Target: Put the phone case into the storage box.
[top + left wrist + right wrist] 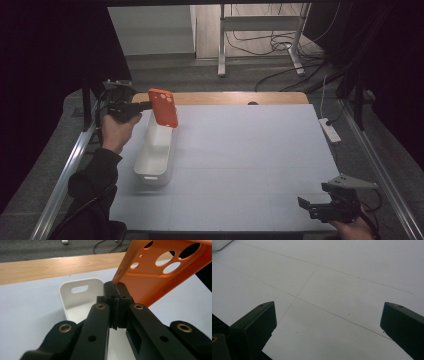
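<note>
Above the white bin point(155, 150) — orange phone case point(163, 107), jaws-pinched.

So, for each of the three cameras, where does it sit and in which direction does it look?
High view: above the person's side, looking forward and down on the table; forearms, both grippers show.
Left gripper view: rides the left gripper, shut on the orange phone case, above the white bin.
Right gripper view: rides the right gripper, open, facing bare table.
Shared: high and left gripper views show case and bin.
</note>
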`<state>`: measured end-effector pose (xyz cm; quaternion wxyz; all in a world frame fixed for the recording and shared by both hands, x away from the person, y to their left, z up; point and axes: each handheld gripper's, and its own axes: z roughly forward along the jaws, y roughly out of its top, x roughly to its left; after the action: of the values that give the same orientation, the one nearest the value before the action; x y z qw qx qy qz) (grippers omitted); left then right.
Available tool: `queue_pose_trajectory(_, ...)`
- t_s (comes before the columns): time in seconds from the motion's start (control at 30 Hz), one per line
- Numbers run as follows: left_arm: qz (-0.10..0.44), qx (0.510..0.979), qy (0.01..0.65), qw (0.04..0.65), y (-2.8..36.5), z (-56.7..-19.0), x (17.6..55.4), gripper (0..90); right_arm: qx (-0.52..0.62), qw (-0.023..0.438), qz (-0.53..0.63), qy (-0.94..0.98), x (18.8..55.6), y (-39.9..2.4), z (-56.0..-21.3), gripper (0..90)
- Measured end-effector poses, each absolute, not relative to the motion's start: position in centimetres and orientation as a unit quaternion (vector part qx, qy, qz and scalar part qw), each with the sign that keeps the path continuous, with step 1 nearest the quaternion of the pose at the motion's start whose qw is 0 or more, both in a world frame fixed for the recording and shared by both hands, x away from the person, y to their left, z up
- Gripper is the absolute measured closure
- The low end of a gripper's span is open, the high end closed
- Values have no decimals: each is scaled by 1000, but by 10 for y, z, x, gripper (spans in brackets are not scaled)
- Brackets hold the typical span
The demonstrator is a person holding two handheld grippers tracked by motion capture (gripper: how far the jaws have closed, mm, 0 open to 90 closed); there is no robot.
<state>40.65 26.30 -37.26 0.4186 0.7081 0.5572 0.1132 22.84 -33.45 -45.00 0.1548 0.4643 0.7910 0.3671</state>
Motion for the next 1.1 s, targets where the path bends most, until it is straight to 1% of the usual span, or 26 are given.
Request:
queue_pose_trajectory(0.6, 123, 687, 587, 411, 274, -391, 425, 897, 462, 155, 367, 792, 227, -334, -450, 19)
queue_pose_trajectory(1.1, 114, 676, 603, 407, 275, -405, 443, 897, 460, 157, 368, 793, 227, -334, -450, 25)
